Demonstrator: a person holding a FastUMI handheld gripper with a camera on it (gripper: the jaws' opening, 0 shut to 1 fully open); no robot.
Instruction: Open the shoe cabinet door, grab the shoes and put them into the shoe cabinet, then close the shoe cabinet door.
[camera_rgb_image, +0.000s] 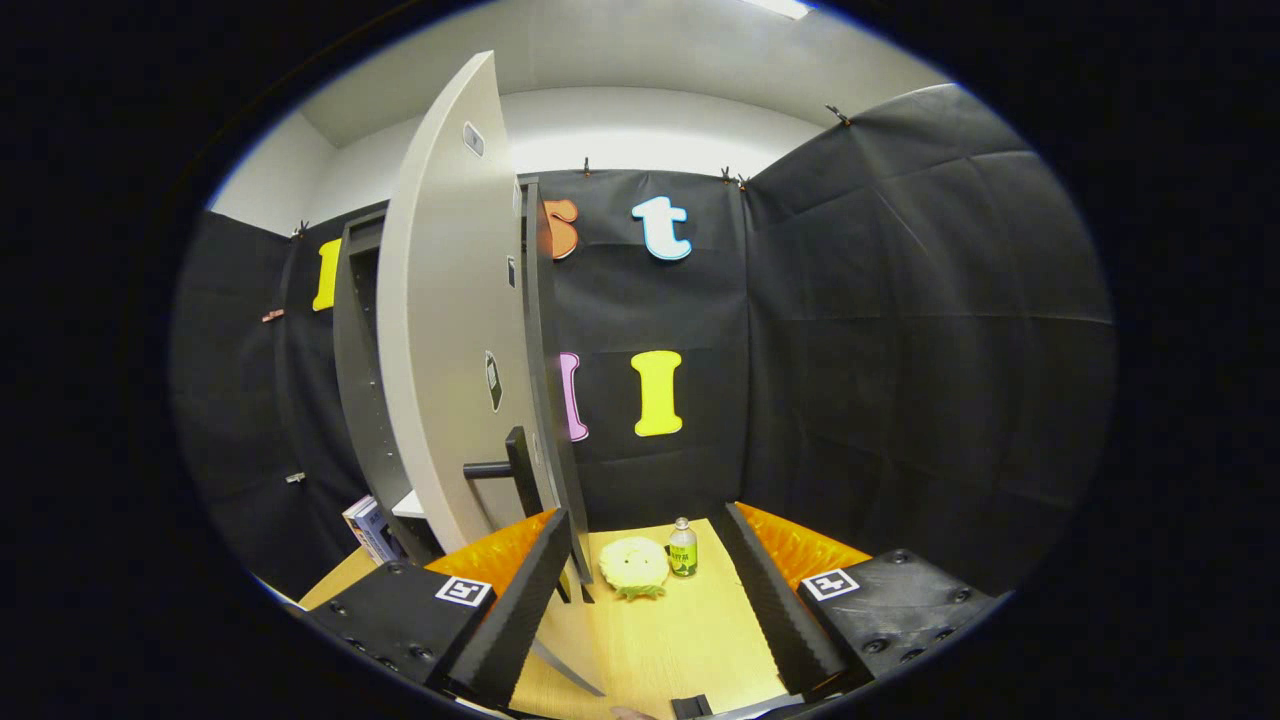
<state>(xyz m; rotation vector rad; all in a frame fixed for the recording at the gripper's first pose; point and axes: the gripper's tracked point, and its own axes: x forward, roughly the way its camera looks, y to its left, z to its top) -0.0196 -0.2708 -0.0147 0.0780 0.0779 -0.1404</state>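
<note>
Cabinet door (445, 330) pale, ajar — tongs (645, 600) spread apart.

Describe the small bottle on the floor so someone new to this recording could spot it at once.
Start at the tall open cabinet door and drop to the wooden floor beyond the open gripper. Ahead of its fingers, the bottle stands upright beside a flat, round, pale yellow object. Green label, pale cap.

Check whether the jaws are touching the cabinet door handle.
Apart. The gripper view shows the open gripper below the handle, nothing between the jaws.
</note>
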